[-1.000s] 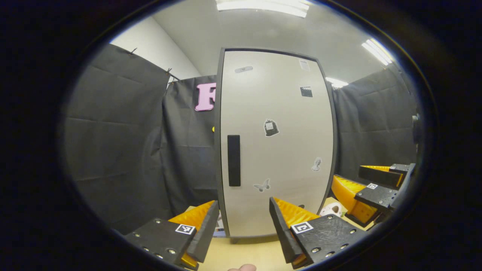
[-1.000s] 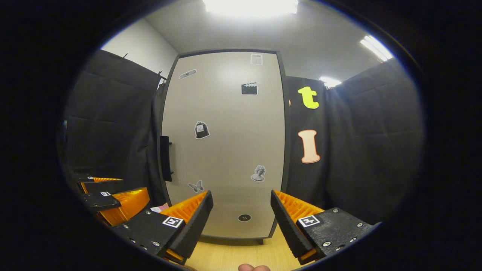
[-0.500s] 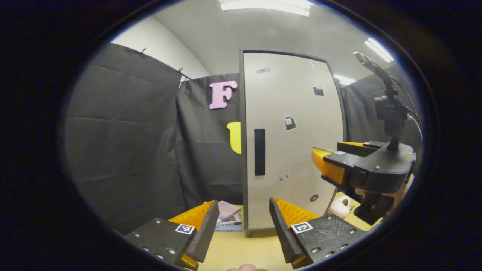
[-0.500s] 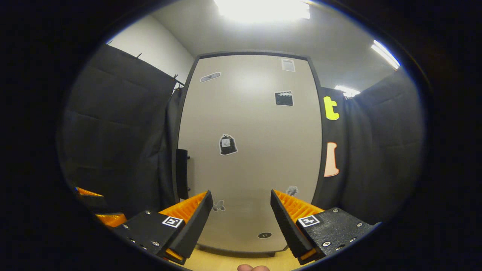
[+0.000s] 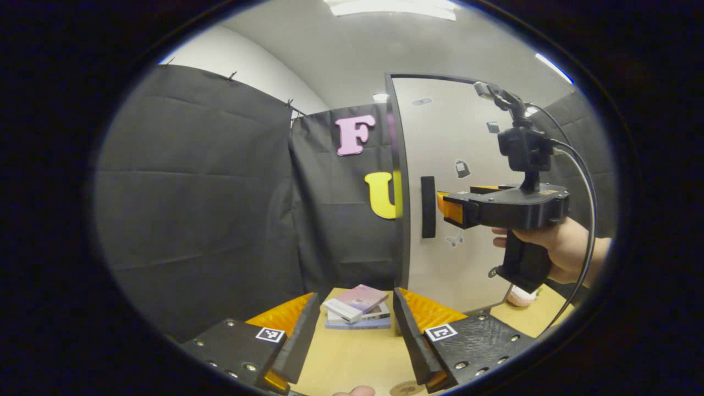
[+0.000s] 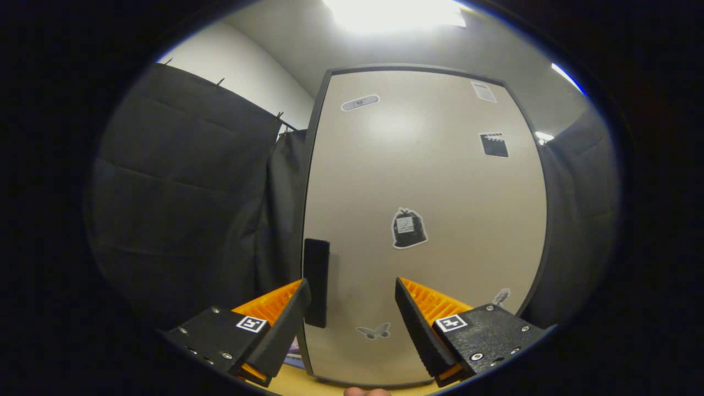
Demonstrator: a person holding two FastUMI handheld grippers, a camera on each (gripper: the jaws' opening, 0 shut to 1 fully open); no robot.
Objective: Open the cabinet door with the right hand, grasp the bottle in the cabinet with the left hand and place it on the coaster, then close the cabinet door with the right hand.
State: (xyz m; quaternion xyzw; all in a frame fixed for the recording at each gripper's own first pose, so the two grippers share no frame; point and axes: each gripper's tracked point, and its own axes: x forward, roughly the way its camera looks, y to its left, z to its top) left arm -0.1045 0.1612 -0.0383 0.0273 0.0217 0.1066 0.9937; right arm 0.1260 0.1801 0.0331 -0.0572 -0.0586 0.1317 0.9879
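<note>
Toward the lower middle of the left gripper view, a small stack of books (image 5: 356, 311) lies on the bench (image 5: 352, 357), seen between the spread fingers of the left tool (image 5: 352, 335), which is wide open and holds nothing. Right of centre in that view stands the cabinet door (image 5: 462, 258), shut, pale and upright, its long axis vertical. Its dark handle (image 5: 428, 207) is a slim upright bar near the door's left edge. The right tool (image 5: 448, 208) reaches in from the right of the frame, held by a hand (image 5: 555, 247); its fingers point toward the handle and lie just beside it, and touching cannot be told. A small pale object (image 5: 520, 297) sits on the bench at the door's foot, lower right. A round disc (image 5: 407, 389), partly cut off, shows at the bottom edge.

Lower centre of the right gripper view, the right tool (image 6: 352, 322) is wide open and empty, with the handle (image 6: 317, 281) just inside its left finger. Stickers dot the door (image 6: 440, 181): a bag shape (image 6: 408, 228) mid-frame, a butterfly (image 6: 374, 331) below.
</note>
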